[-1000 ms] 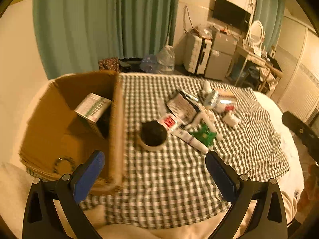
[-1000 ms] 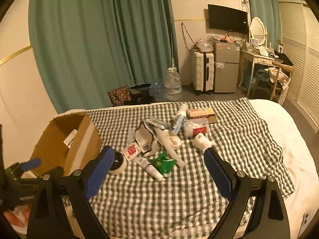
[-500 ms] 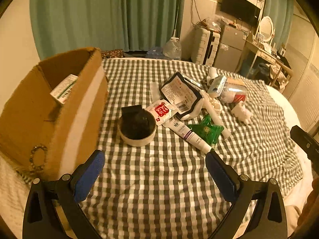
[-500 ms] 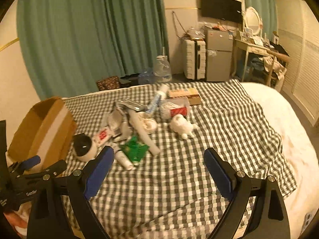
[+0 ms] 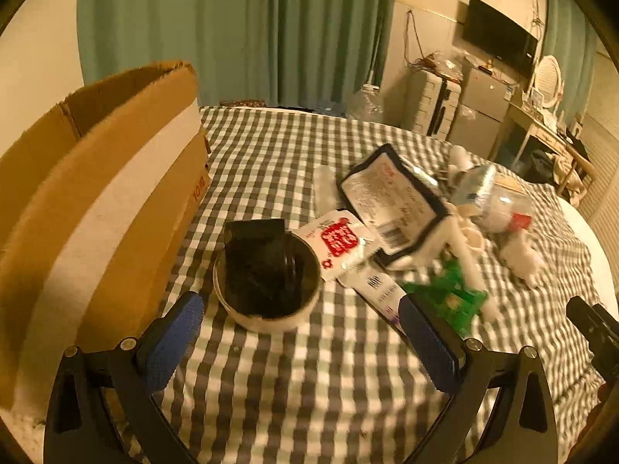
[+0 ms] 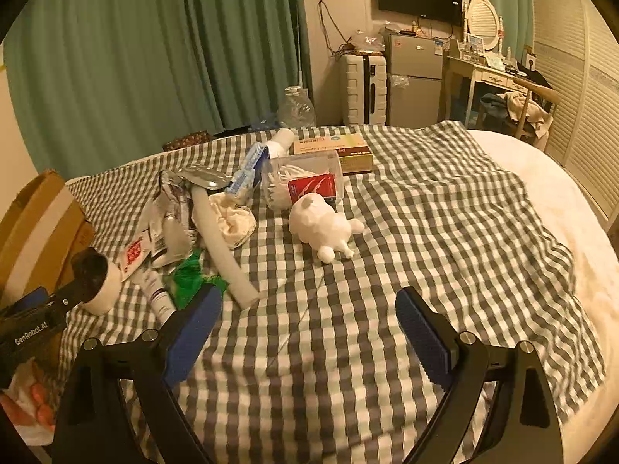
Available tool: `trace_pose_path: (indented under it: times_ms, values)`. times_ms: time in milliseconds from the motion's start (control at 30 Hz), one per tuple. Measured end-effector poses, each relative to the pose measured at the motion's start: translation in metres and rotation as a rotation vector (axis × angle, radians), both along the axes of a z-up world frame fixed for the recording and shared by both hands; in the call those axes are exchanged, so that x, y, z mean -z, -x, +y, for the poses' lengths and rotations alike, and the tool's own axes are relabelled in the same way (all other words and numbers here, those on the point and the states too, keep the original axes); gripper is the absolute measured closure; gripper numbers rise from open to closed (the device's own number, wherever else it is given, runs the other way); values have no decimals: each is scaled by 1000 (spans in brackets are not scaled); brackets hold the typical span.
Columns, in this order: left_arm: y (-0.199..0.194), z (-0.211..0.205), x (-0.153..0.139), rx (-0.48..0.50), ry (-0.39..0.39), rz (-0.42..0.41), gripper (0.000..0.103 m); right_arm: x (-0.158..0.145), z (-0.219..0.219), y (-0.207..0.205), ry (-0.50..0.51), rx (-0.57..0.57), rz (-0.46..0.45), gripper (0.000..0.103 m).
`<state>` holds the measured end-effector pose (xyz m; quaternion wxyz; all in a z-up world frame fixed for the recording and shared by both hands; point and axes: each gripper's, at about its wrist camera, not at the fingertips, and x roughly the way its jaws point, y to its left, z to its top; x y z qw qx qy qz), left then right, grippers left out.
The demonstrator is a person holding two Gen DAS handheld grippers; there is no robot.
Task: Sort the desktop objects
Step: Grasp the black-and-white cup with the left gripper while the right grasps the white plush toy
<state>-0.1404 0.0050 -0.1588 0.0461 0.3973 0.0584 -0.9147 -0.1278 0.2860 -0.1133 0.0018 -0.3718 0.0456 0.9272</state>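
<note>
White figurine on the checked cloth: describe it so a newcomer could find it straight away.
Start at the checked cloth and find the clutter heap on its left half. At the heap's right edge stands a clear tub with a red label; the figurine lies just in front of it, on its side. It is the only plain white, rounded, lumpy shape with stubby legs.

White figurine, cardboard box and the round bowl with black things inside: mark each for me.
white figurine (image 6: 323, 228): right wrist view, on its rounded body.
cardboard box (image 5: 127, 201): left wrist view, on the side wall facing the bowl.
round bowl (image 5: 267, 319): left wrist view, on its pale near rim.
</note>
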Motion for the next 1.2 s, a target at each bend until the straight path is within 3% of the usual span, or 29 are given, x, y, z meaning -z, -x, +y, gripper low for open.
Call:
trace_pose_path:
  times_ms: [233,533,600,667,900,1033,1200]
  values:
    - [25,-15,19,-58,-5,-20,0,25,0,46,-33,-17,2,11]
    - [40,-12,24,-54,19,24,0,41,9,94,-44,-3,1,11]
    - [39,-11,24,-43,14,33,5,43,9,99,-45,-3,7,11]
    - [39,-14,25,-36,4,15,24,44,8,104,-50,-3,8,11]
    - [39,-26,32,-33,-58,-5,36,48,12,113,-43,3,5,11]
    - [37,-16,26,5,-16,3,51,51,12,115,-55,4,-4,11]
    - [36,-28,27,5,-75,11,53,54,12,118,-46,2,-7,11]
